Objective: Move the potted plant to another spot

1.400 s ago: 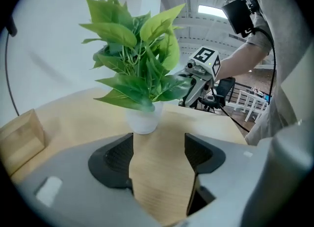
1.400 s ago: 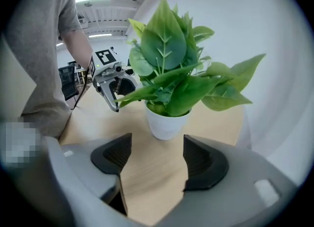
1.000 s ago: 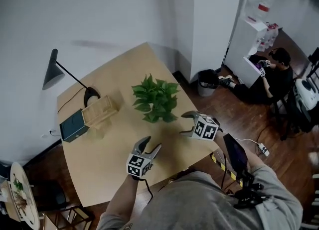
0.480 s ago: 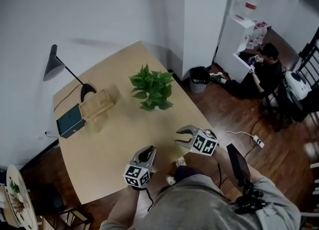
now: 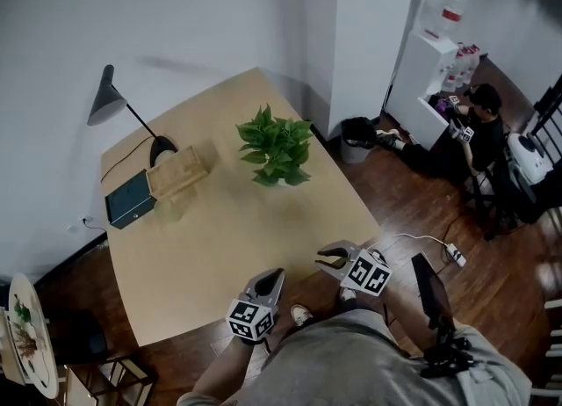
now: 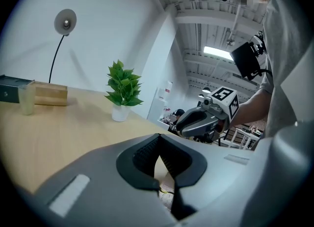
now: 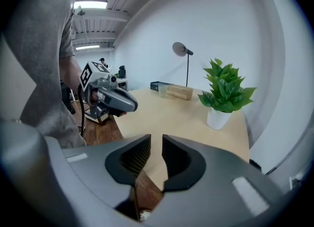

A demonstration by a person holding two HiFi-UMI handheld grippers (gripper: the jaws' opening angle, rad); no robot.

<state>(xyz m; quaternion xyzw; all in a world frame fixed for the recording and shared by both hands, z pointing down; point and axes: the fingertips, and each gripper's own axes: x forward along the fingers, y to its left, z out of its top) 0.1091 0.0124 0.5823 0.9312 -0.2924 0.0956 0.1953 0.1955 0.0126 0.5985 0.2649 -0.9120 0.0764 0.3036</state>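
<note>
The potted plant (image 5: pixel 277 151), green leaves in a small white pot, stands on the wooden table (image 5: pixel 228 237) toward its far right side. It also shows in the left gripper view (image 6: pixel 123 86) and the right gripper view (image 7: pixel 225 92). Both grippers hang at the table's near edge, well short of the plant. My left gripper (image 5: pixel 272 278) (image 6: pixel 158 148) is shut with nothing between its pads. My right gripper (image 5: pixel 327 257) (image 7: pixel 157 145) is closing; a narrow gap still shows and nothing is in it.
A black desk lamp (image 5: pixel 110 105), a wooden box (image 5: pixel 178 176) and a dark box (image 5: pixel 130 199) sit at the table's far left. A bin (image 5: pixel 357 134) stands by the wall. A person (image 5: pixel 479 127) sits on the floor at right.
Both grippers have drawn back from beside the plant to the table's near edge. Their jaws have gone from wide open to shut or nearly shut. The plant stays put.
</note>
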